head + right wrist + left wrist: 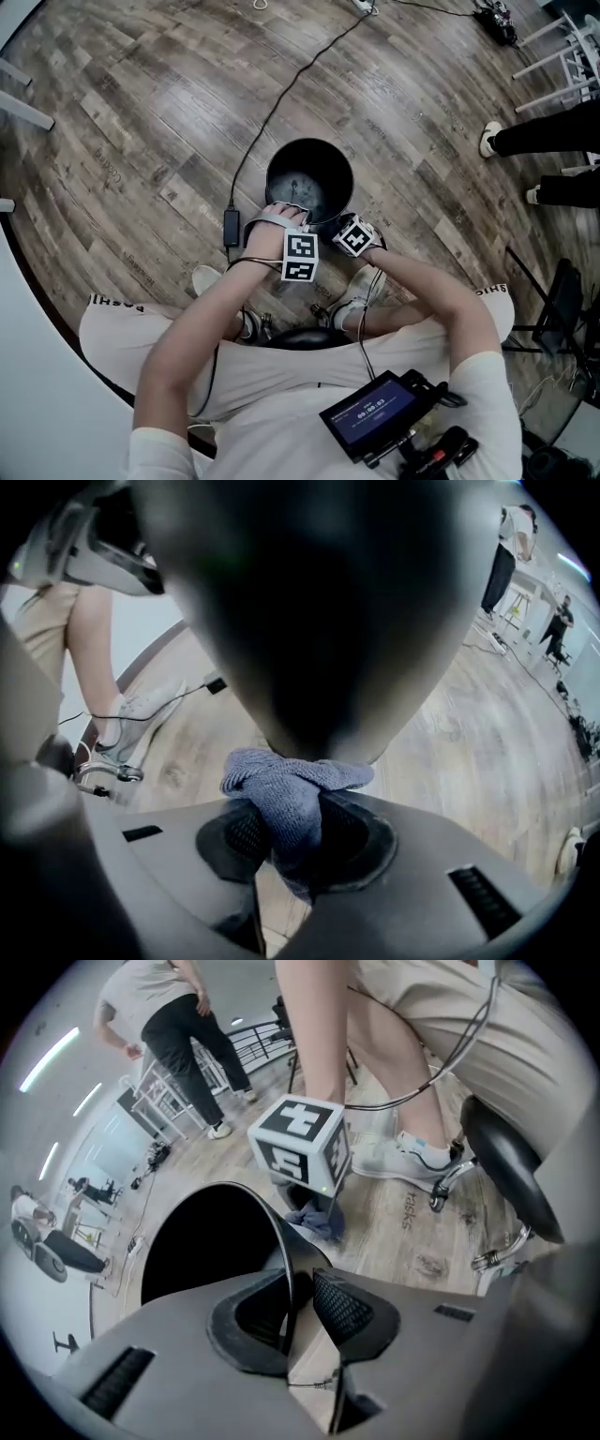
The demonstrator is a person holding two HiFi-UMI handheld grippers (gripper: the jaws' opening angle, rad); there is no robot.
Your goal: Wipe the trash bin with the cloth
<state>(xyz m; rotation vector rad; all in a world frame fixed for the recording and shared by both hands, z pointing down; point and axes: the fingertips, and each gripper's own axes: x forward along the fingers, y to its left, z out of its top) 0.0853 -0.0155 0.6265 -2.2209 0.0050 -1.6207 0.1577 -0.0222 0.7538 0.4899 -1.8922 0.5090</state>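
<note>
**Wiping under way.**
Our right hand-held gripper [286, 832] pinched the cloth [281, 794] against the outer wall of the trash bin [309, 621]; our left hand-held gripper [298, 1312] stood slightly spread astride the rim [281, 1241]. We judged much wiping left.

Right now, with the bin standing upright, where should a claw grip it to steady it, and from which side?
Grip the bin by its thin rim on the near side, coming from above, one jaw inside and one outside. It stands open-topped, and its round body looks too wide to span.
</note>
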